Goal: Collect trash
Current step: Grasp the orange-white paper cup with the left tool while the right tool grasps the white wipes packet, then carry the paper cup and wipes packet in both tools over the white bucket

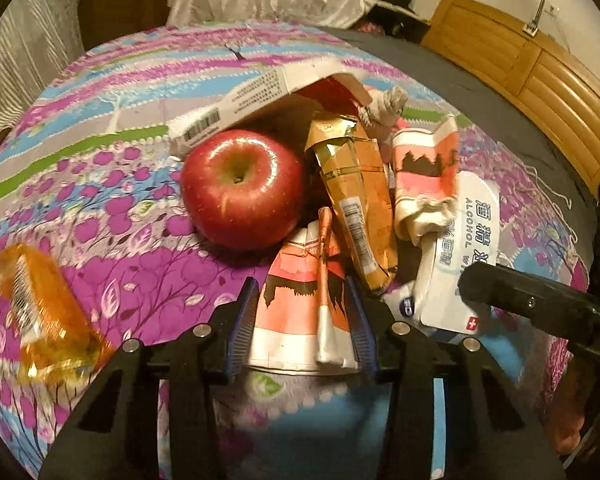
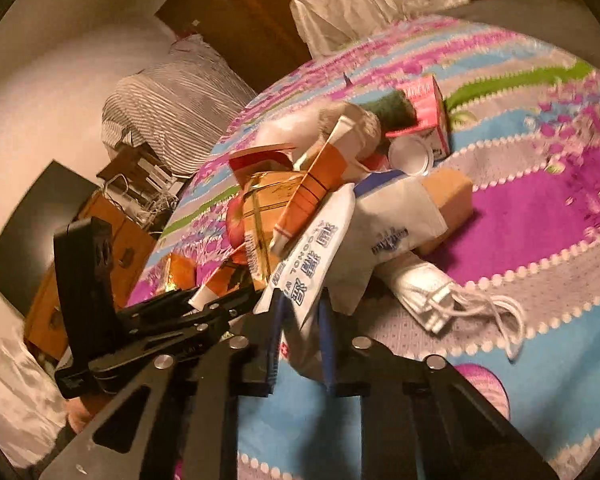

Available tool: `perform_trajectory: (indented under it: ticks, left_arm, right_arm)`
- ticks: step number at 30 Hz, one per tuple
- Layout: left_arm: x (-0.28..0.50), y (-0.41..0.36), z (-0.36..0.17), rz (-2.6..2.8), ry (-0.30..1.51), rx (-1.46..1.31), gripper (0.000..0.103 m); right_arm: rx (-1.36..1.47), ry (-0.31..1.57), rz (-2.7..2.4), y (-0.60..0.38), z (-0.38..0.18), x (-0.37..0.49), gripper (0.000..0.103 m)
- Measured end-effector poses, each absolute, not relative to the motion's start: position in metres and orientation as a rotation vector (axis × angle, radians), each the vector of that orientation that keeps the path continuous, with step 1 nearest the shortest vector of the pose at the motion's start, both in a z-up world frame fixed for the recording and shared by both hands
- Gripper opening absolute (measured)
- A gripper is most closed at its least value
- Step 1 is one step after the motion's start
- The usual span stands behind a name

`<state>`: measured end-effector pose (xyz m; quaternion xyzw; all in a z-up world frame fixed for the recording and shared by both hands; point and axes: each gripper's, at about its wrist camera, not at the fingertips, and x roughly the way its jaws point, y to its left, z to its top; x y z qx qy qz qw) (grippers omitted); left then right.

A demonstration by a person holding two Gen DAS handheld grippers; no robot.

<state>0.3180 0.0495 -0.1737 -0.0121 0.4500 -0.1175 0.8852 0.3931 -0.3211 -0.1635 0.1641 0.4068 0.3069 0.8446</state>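
The task looks to be at an early stage: a whole heap of rubbish lies on the flowery purple and blue bed cover [image 1: 112, 248], and no bin or bag for it is in view, so almost everything is left to collect. The left gripper [image 1: 302, 312] is clenched on a flattened orange and white paper cup [image 1: 296, 300], with its blue pads on the two sides of it, and a thin orange stick with a white end [image 1: 325, 280] lies over the cup. The right gripper [image 2: 302, 320] is pinched tight on the edge of a soft white alcohol wipes packet with blue letters [image 2: 320, 256]. Just ahead of the left gripper sit a shiny red apple [image 1: 242, 188], a crumpled gold and orange wrapper [image 1: 360, 200] and a white carton with a barcode [image 1: 256, 100]. To its left, apart from the heap, lies an orange transparent packet [image 1: 44, 316]. Right of the right gripper lies a white face mask with ear loops [image 2: 440, 296].
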Motion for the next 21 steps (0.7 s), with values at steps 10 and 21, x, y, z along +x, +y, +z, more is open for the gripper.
perform_trajectory:
  ticks: [10, 21]
  left_arm:
    - [0.227, 0.057, -0.129, -0.130, 0.714, -0.050, 0.041]
    - [0.145, 0.039, -0.055, 0.024, 0.378, -0.060, 0.042]
  right_arm:
    - [0.100, 0.615, 0.575, -0.322, -0.119, 0.304, 0.010]
    - [-0.119, 0.281, 0.420, -0.332, -0.049, 0.216, 0.010]
